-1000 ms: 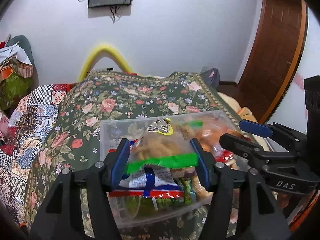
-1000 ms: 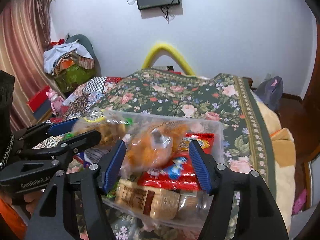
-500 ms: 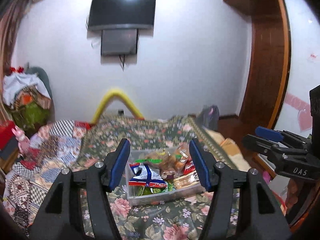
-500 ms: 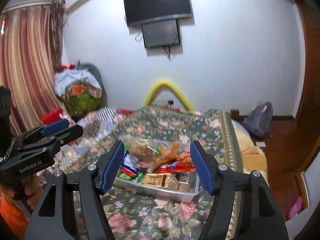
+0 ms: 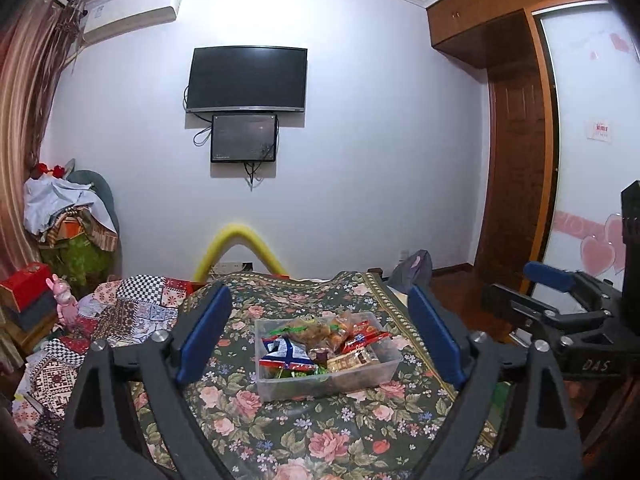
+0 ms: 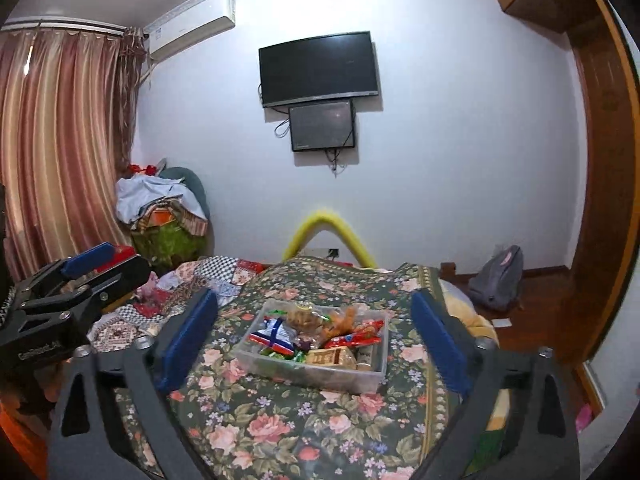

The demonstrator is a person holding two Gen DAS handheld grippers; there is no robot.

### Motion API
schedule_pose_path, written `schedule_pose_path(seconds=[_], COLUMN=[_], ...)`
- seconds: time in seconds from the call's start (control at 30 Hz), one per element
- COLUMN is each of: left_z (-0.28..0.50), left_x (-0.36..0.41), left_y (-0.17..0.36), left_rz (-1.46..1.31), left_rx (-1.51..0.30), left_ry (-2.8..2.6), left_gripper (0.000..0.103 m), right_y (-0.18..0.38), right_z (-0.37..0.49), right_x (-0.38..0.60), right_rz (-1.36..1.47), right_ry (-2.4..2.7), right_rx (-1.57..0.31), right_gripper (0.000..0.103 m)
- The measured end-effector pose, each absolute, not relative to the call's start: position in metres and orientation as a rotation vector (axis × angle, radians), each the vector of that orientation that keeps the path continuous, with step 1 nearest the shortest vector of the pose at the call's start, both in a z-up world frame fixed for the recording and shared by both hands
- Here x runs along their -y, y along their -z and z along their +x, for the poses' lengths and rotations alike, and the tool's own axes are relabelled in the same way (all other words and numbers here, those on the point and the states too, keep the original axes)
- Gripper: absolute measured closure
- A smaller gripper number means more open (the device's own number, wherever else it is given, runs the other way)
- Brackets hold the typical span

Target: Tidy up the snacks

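Observation:
A clear plastic bin (image 5: 384, 372) full of snack packets sits on the floral bedspread; it also shows in the right wrist view (image 6: 374, 376). A blue-and-white packet (image 5: 285, 353) lies at its left, orange and red packets (image 6: 356, 334) at its right. My left gripper (image 5: 320, 334) is open and empty, held well back from the bin. My right gripper (image 6: 316, 340) is also open and empty, equally far back. Each gripper shows at the side of the other's view.
The floral bedspread (image 5: 320, 432) covers the bed; a patchwork quilt (image 5: 120, 320) lies to the left. A yellow foam arch (image 5: 240, 252), a wall TV (image 5: 248, 80), a clothes pile (image 5: 68, 220), a backpack (image 6: 498, 280) and a wooden wardrobe (image 5: 516, 160) stand beyond.
Both grippers have pulled far back and up from the bin. A second ago their jaws stood over the packets; now the whole bin and room are in view. Both jaws stayed open.

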State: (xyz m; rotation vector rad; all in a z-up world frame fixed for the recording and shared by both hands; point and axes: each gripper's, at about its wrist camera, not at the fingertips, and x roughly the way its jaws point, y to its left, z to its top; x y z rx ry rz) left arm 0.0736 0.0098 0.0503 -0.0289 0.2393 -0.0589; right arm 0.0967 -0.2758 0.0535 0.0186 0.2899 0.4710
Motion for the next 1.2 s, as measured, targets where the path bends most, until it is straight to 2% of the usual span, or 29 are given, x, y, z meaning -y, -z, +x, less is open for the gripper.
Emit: schedule_pose_path(seconds=[0.23,1.2], left_z=[0.062,0.061], left_x=[-0.01,-0.012], left_y=[-0.042,-0.032], left_rz=[-0.044,-0.045], left_rx=[-0.247,-0.282], left_ry=[0.054,0.053], left_gripper=[0.007,0.006], right_y=[-0.048,-0.041], right_z=[0.088,0.076], right_x=[0.279,0.281], right_rz=[0.023,0.026], right_ry=[-0.45,-0.437], right_rx=[-0.295,-0.294], right_gripper=[0.0,0.0])
